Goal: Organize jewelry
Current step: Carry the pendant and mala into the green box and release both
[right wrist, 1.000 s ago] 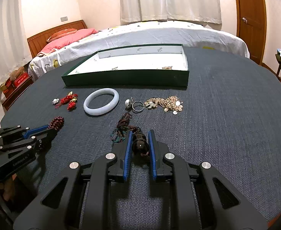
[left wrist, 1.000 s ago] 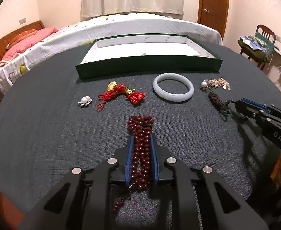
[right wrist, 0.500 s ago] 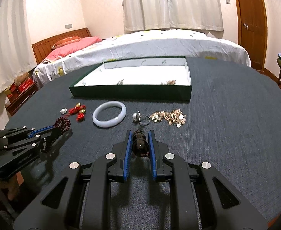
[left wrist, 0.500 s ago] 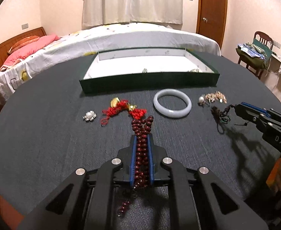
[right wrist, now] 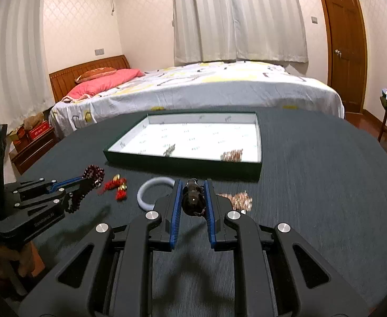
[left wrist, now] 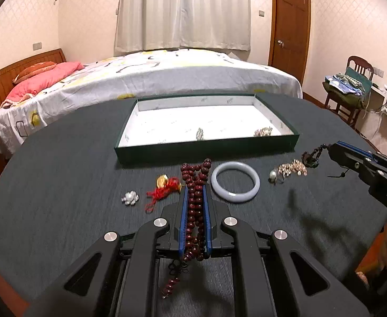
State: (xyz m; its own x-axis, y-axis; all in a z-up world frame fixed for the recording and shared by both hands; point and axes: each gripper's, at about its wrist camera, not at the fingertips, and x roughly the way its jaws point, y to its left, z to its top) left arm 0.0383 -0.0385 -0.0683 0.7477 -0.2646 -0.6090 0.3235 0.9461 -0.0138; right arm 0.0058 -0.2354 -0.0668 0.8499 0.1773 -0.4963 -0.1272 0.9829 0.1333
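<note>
My left gripper (left wrist: 195, 187) is shut on a dark red bead string (left wrist: 194, 211) and holds it above the table; it also shows in the right wrist view (right wrist: 94, 174). My right gripper (right wrist: 192, 183) is shut on a dark beaded bracelet (right wrist: 192, 200), lifted off the cloth; its cord end shows in the left wrist view (left wrist: 311, 157). A green tray (left wrist: 206, 150) with a white floor lies ahead and holds two small pieces (left wrist: 200, 133) (left wrist: 263, 131). On the table lie a pale jade bangle (left wrist: 235, 181), a red knotted charm (left wrist: 164, 189), a pearl brooch (left wrist: 130, 197) and a gold chain pile (left wrist: 288, 169).
The round table (left wrist: 61, 185) has a dark grey cloth. A bed (left wrist: 140, 79) stands behind it. A chair with clothes (left wrist: 352, 84) stands at the right, a door (left wrist: 290, 26) behind it.
Both grippers have lifted their bead pieces off the table and moved forward towards the tray. The tray's inside now shows more.
</note>
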